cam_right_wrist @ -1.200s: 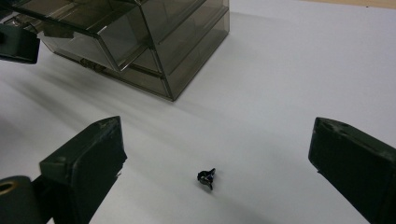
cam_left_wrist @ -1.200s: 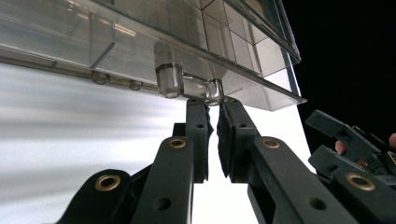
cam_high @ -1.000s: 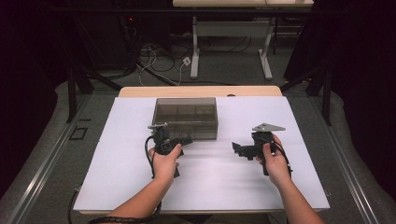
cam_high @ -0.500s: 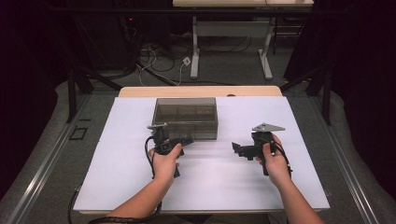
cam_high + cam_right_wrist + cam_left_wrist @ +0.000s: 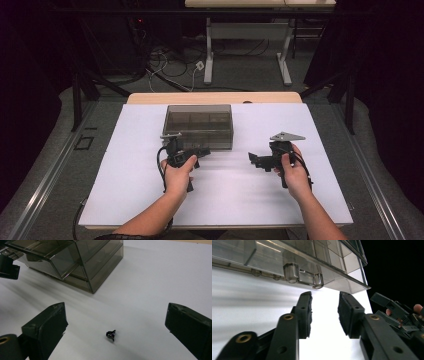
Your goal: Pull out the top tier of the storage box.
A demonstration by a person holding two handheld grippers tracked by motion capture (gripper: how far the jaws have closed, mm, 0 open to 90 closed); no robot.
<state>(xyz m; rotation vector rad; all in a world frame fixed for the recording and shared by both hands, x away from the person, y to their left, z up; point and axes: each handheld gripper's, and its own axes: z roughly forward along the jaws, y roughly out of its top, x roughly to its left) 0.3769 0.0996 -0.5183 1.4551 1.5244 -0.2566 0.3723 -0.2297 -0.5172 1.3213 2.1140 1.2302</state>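
1. Two grippers are at work over the white surface (image 5: 125,200). The left gripper (image 5: 202,150) sits at the front wall of the smoked plastic compartment box (image 5: 199,125); the right gripper (image 5: 254,160) is held well apart from it, on the right.
2. Change just observed: the jaws of the left gripper have just been opening. In the left gripper view they stand partly spread with bare surface between the pads (image 5: 308,312); nothing is pinched.
3. Both hands have kept their places in the high view compared with the earlier frames; the box has not shifted.
4. Meaning for the work, as a judgement: the latch (image 5: 302,276) on the front edge lies just ahead of the left jaws, so a grip on the latch or lid edge is probably being prepared or has just been let go.
5. Right gripper jaws are spread wide. A small black part (image 5: 110,334) lies on the surface between them, untouched.
6. Box orientation: long axis runs left to right across the surface. The latched front faces the person; the lid appears closed.
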